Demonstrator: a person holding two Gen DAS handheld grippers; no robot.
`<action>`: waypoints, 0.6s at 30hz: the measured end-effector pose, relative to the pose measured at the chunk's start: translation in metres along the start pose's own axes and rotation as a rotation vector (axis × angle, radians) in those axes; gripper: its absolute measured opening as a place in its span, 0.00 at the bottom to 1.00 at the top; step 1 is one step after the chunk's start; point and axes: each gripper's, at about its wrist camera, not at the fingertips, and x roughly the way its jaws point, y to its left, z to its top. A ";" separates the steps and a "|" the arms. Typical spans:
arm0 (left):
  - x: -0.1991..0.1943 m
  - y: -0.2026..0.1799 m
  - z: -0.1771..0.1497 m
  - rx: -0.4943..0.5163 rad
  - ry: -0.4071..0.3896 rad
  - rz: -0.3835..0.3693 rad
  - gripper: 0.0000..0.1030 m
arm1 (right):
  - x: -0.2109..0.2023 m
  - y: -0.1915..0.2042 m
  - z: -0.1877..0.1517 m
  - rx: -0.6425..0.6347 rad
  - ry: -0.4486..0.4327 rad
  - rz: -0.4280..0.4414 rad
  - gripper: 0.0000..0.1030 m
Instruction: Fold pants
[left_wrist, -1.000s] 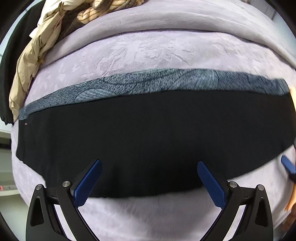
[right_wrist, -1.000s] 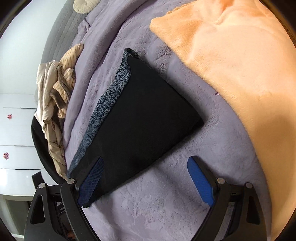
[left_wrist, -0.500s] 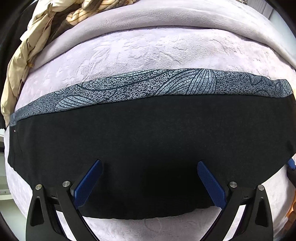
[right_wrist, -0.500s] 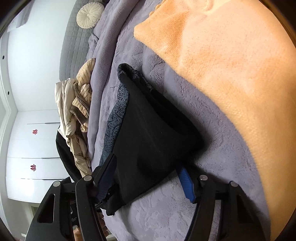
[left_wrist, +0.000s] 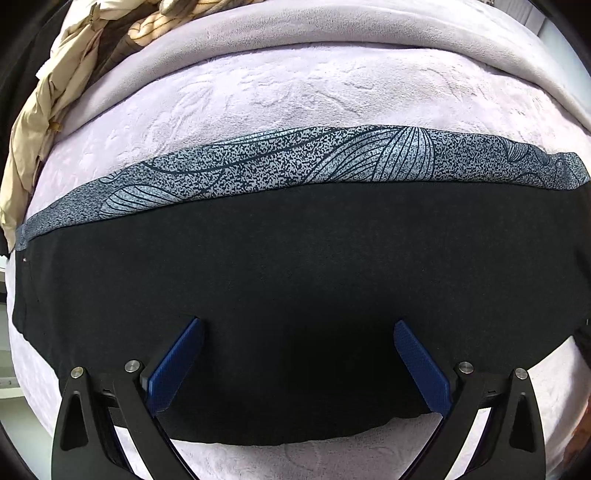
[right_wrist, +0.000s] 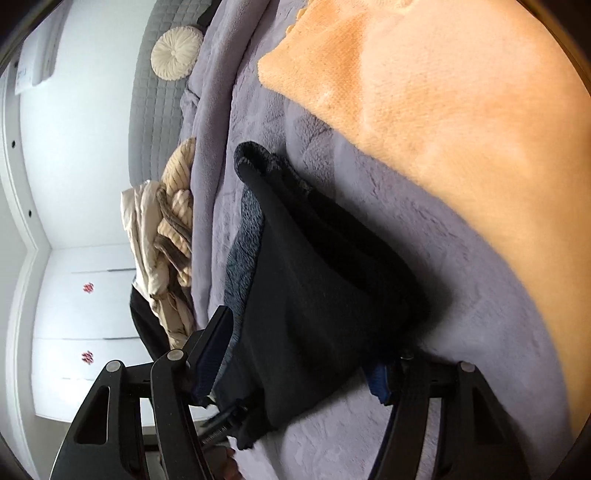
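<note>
1. The right gripper's (right_wrist: 295, 354) far pad is mostly hidden behind the black pants (right_wrist: 317, 295); whether the pads already press the cloth cannot be told.
2. Its jaws are closing, with the folded end of the pants between them.
3. The left gripper (left_wrist: 295, 354) is held wide apart above the pants (left_wrist: 295, 280), clamping nothing.
4. The pants are laid on the lilac blanket (left_wrist: 295, 96), with open blanket around them.
5. No writing can be read.

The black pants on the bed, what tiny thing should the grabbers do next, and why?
Probably let the right gripper finish pinching. Its jaws are closing with the end of the black pants bunched between them, while the left gripper hangs open over the flat middle. A firm hold should come before lifting that end over to fold.
</note>
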 end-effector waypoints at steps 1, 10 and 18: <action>-0.002 0.003 0.002 -0.008 0.006 -0.013 0.90 | 0.002 0.000 0.001 0.017 -0.001 0.001 0.18; -0.018 -0.003 0.055 -0.052 -0.151 -0.008 0.59 | -0.007 0.063 -0.011 -0.202 0.006 -0.027 0.12; -0.012 -0.023 0.045 0.081 -0.178 -0.003 0.60 | 0.000 0.108 -0.024 -0.338 -0.002 -0.096 0.12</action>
